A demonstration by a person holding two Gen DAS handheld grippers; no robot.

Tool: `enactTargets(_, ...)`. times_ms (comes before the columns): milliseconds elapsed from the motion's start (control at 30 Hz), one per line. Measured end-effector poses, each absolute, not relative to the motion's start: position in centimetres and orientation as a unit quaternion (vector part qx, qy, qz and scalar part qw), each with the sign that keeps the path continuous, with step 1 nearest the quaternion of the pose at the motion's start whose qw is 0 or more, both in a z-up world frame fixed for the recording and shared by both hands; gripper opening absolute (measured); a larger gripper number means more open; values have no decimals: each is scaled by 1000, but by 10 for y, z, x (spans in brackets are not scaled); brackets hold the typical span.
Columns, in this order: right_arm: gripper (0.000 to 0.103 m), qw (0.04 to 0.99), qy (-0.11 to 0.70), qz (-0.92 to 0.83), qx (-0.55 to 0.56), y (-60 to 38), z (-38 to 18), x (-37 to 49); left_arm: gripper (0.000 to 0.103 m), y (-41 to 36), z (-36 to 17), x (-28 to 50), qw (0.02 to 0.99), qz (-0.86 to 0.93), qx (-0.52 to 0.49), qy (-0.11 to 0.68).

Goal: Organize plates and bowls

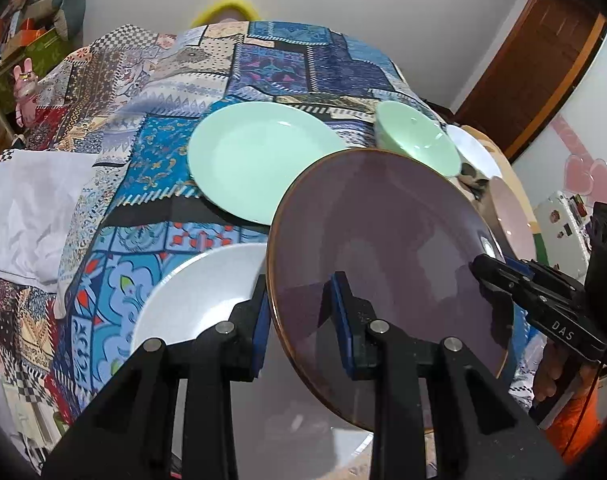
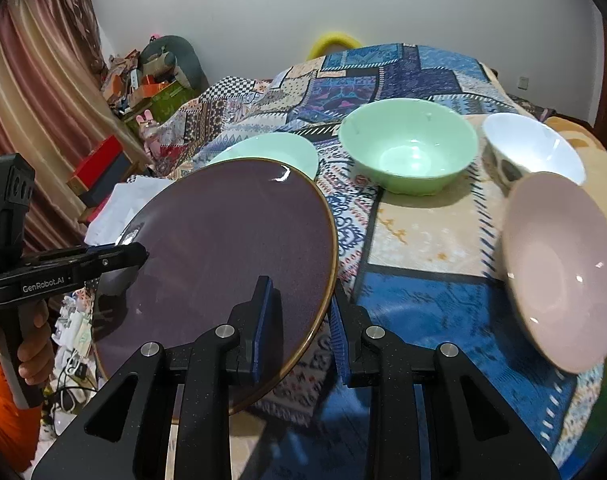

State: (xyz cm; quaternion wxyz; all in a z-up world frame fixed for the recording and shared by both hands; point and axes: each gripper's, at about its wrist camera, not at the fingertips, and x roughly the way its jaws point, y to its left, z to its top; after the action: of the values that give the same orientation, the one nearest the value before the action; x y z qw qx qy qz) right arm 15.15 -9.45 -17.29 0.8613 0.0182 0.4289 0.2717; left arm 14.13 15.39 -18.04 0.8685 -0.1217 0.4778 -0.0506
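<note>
1. Patchwork cloth (image 1: 175,152) in blues and creams covers the whole worktop, with a plain white wall behind and a pinkish curtain (image 2: 35,92) off to the left side in the right wrist view.
2. Left gripper (image 1: 303,320) comes in low from the near edge, and its jaws are clamped on the rim of the dark purple plate (image 1: 383,248), one blue pad on top of the face, the other under the edge.
3. Right gripper (image 2: 303,320) does the same on the opposite rim of that plate, jaws pinched on the gold-trimmed edge. From the left wrist view you can see it reaching in sideways from the right, with a hand wrapped around its handle.
4. So the purple plate is up off the cloth, held between both grippers, face up but tilted, sloping down toward the person.
5. Under it on the left sits a white plate (image 1: 199,300), flat on the cloth.
6. Mint green plate (image 1: 255,160) lies flat further back, partly hidden behind the purple one.
7. Mint green bowl (image 2: 407,148) stands upright behind, with a white bowl (image 2: 535,148) just beside it on the right.
8. Pink plate (image 2: 563,272) is near the right edge, looks tilted and a bit blurry.
</note>
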Motion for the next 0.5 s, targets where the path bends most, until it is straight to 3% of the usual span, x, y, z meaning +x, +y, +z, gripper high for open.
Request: enactTargets(500, 25, 865, 430, 260, 19, -146, -172, 124, 29, 92, -176, 113, 860, -66, -118, 492)
